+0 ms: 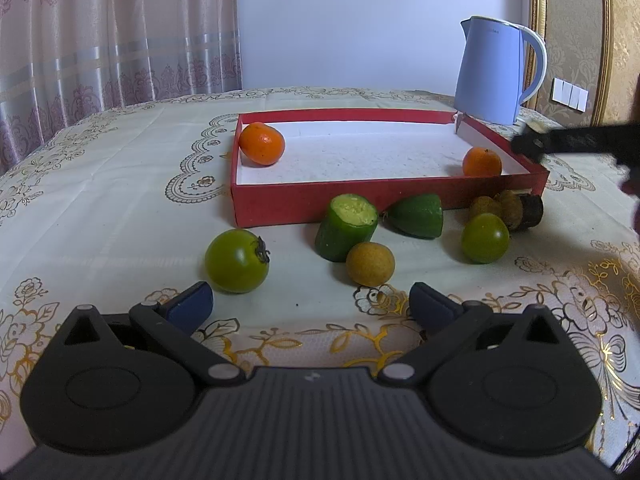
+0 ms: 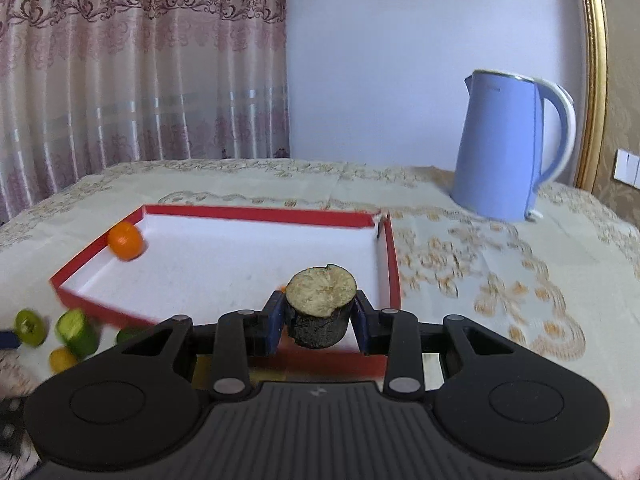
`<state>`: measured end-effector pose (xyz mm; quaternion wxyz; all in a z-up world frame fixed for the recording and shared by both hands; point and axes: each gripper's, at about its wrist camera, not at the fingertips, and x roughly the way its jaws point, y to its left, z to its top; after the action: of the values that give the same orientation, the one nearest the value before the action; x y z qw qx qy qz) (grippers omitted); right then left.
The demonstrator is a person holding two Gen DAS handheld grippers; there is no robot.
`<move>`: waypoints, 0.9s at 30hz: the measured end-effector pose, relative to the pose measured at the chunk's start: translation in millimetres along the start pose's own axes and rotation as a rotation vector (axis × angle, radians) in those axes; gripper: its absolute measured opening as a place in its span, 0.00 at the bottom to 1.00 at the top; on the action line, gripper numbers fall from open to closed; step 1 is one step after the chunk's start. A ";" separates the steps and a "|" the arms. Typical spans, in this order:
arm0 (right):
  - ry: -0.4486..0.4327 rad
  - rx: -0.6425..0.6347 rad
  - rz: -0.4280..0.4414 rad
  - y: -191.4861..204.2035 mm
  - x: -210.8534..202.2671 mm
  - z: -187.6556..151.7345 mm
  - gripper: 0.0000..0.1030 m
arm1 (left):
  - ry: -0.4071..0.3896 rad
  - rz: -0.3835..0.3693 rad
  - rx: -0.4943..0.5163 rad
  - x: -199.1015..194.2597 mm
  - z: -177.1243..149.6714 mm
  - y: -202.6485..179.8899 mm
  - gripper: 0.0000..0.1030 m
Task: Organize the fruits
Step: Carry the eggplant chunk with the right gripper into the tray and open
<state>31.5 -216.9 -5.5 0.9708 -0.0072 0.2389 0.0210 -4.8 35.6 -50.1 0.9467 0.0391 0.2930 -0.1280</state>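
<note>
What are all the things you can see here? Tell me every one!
tray: one, red, white inside, on the table
oranges: two, orange, inside the tray
green tomatoes: two, green, in front of the tray
cucumber pieces: two, green, in front of the tray
small round fruit: one, yellow-brown, beside a cucumber piece
brown pieces: count unclear, brown, near tray corner
kettle: one, pale blue, behind the tray
tablecloth: one, cream and gold
curtain: pink, behind
dark chunk: one, pale top, held
left gripper: black, jaws open, empty
right gripper: black, jaws shut on the dark chunk
</note>
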 end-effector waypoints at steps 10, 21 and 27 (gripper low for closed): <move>0.041 0.042 -0.041 -5.6 61.5 28.6 0.33 | 0.000 -0.001 -0.001 0.0 0.0 0.0 1.00; 0.123 0.066 -0.071 -12.5 85.5 21.4 0.33 | 0.000 -0.001 -0.002 0.0 0.0 -0.2 1.00; 0.133 0.065 -0.069 -12.7 89.4 21.4 0.33 | 0.000 0.000 -0.002 -0.1 -0.1 -0.7 1.00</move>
<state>121.1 -225.7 -27.9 0.9526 0.0149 0.3031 -0.0206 -5.1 35.0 -50.1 0.9466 0.0381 0.2934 -0.1279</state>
